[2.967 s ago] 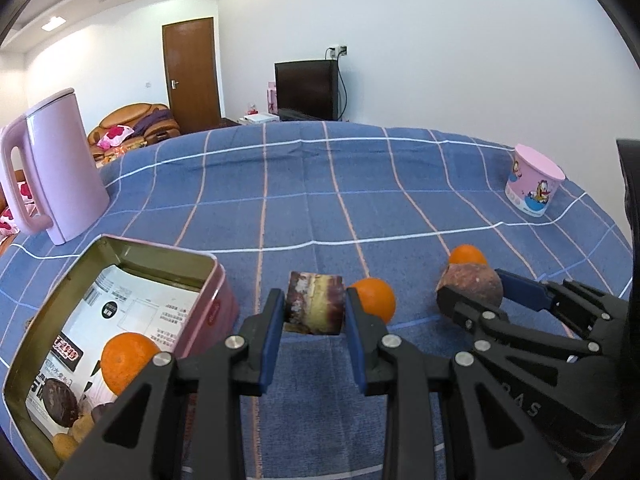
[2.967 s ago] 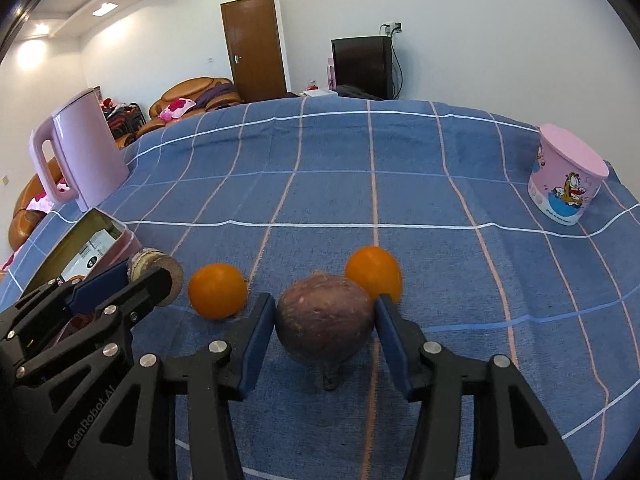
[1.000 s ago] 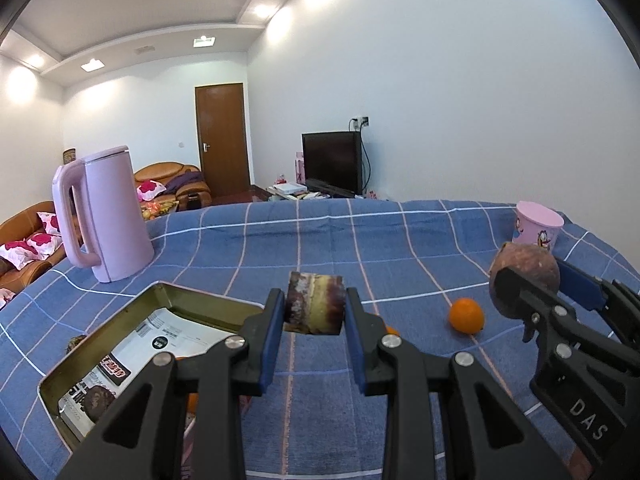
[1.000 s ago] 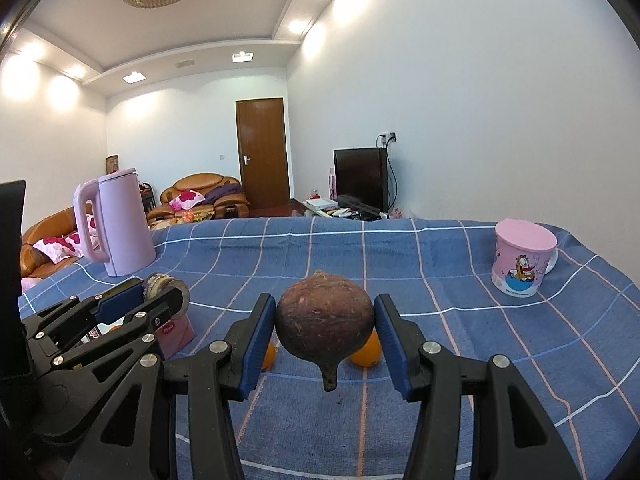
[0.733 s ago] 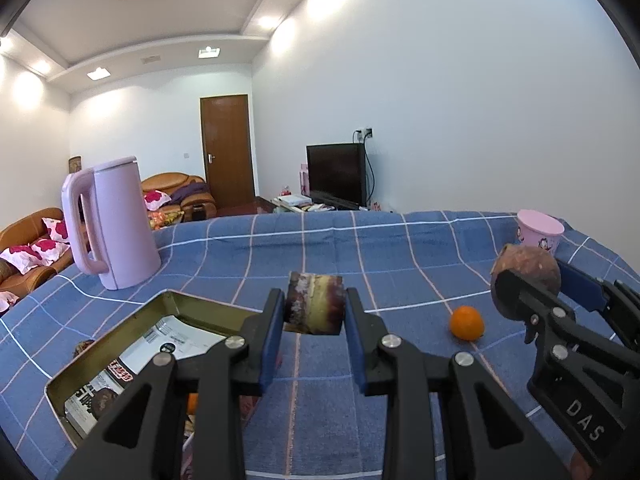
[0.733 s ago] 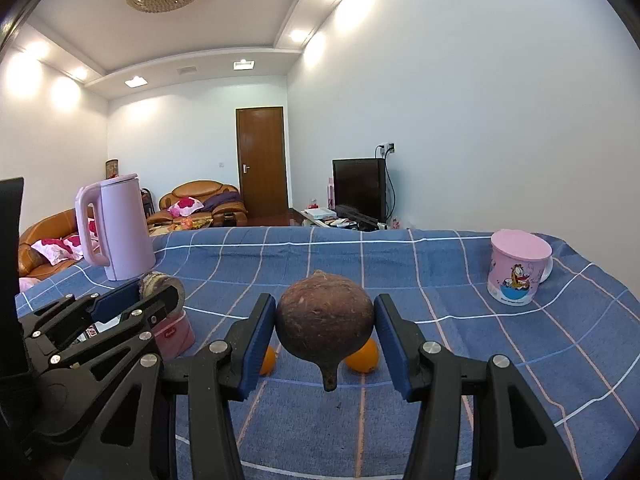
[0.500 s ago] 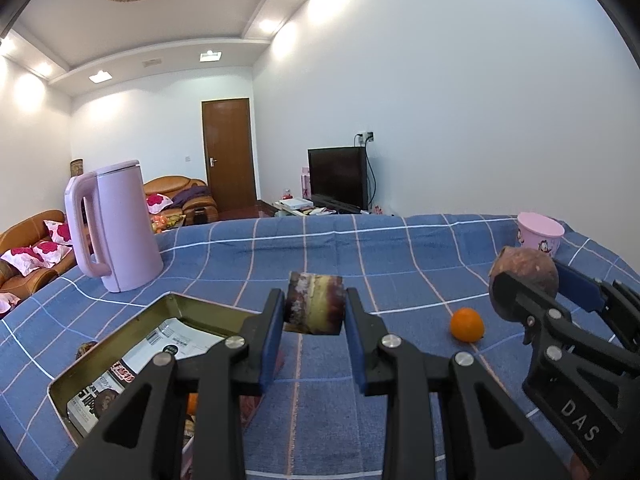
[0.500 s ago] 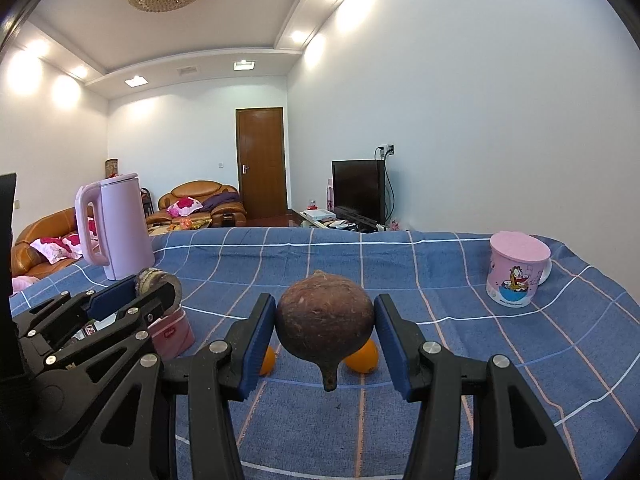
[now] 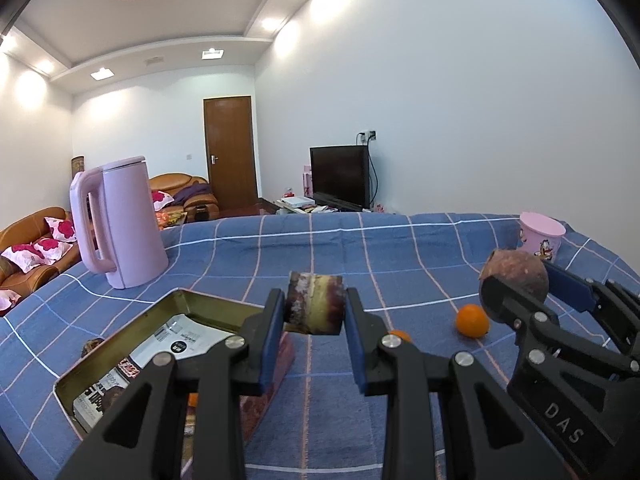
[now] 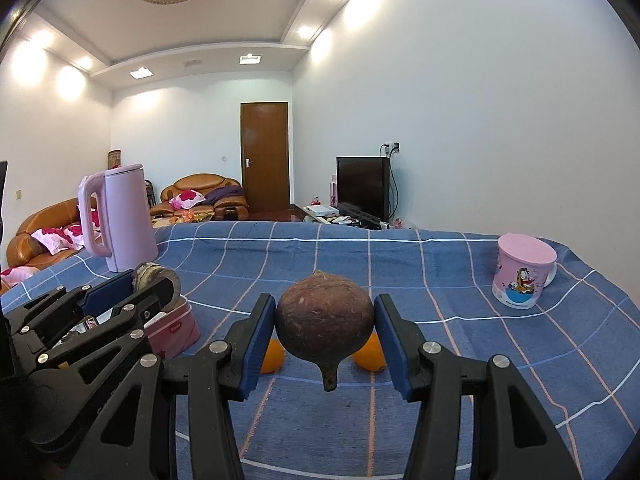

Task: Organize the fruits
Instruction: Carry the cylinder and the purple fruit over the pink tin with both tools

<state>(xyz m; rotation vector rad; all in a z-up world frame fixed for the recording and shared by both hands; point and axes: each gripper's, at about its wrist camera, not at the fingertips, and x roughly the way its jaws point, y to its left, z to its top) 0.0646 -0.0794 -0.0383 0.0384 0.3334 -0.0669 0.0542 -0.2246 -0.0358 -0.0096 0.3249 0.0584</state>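
Both jaws clenched: left gripper (image 9: pixel 314 316) on cut chunk (image 9: pixel 315 303), right gripper (image 10: pixel 325 340) on round root (image 10: pixel 325 325); could roll out above tin (image 9: pixel 120 340) at eight o'clock.

Left gripper (image 9: pixel 314 312) held level above the tabletop, jaws clamped on a short purple-and-yellow cut chunk (image 9: pixel 314 309), blue pads pressed flat against both ends. Right gripper (image 10: pixel 325 326) alongside at like height, jaws closed on a round brown root (image 10: pixel 325 322), tail pointing down. Both lifted, pointing forward, side by side, not touching each other.
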